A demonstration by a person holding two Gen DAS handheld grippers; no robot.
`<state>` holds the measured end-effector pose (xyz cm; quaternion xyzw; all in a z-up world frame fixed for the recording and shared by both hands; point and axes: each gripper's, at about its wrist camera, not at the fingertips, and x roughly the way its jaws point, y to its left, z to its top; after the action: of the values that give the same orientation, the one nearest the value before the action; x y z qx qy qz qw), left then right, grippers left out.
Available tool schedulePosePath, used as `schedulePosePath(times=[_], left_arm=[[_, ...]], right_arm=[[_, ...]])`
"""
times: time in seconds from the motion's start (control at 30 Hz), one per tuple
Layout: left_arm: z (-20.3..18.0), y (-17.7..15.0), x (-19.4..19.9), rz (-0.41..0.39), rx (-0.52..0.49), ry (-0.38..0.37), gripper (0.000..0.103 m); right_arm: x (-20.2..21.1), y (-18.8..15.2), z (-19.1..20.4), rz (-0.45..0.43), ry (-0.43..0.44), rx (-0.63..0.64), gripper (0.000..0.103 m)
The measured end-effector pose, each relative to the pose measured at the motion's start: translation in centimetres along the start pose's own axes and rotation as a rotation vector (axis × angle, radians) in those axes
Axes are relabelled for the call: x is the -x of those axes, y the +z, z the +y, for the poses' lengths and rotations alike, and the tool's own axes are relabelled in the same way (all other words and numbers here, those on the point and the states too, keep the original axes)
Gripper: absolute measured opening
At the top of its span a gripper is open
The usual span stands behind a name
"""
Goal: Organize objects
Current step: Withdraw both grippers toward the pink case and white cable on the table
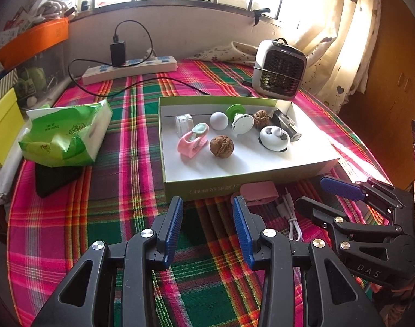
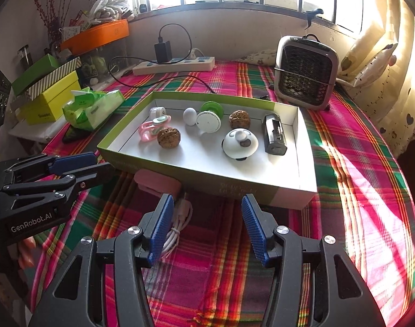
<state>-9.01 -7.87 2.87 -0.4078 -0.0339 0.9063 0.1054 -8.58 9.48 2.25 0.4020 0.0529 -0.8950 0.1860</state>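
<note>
Box (image 2: 207, 170) ahead of both grippers holds nine small items; pink case (image 2: 158, 184) and white cable (image 2: 177, 226) lie outside, beside the empty, open right gripper (image 2: 204, 229); left gripper (image 1: 207, 231) likewise.

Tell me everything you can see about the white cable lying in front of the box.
The white cable is a short, glossy, plastic-looking charging lead, coiled into a small bundle with its plug ends toward the box. It lies flat on the plaid cloth, just outside the box's front wall, beside a pink object. Nothing grips it; the right gripper's left finger partly hides it.
</note>
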Motion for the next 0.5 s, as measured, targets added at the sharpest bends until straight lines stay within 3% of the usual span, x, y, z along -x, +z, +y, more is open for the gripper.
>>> schedulePosePath(times=[0.27, 0.5], left_arm=[[0.6, -0.5, -0.1, 0.012, 0.011, -0.009, 0.036], [0.2, -0.2, -1.1, 0.035, 0.004, -0.065, 0.036]], right_arm=[[-1.5, -0.5, 1.2, 0.038, 0.034, -0.019, 0.055], [-2.0, -0.9, 1.8, 0.056, 0.002, 0.019, 0.056]])
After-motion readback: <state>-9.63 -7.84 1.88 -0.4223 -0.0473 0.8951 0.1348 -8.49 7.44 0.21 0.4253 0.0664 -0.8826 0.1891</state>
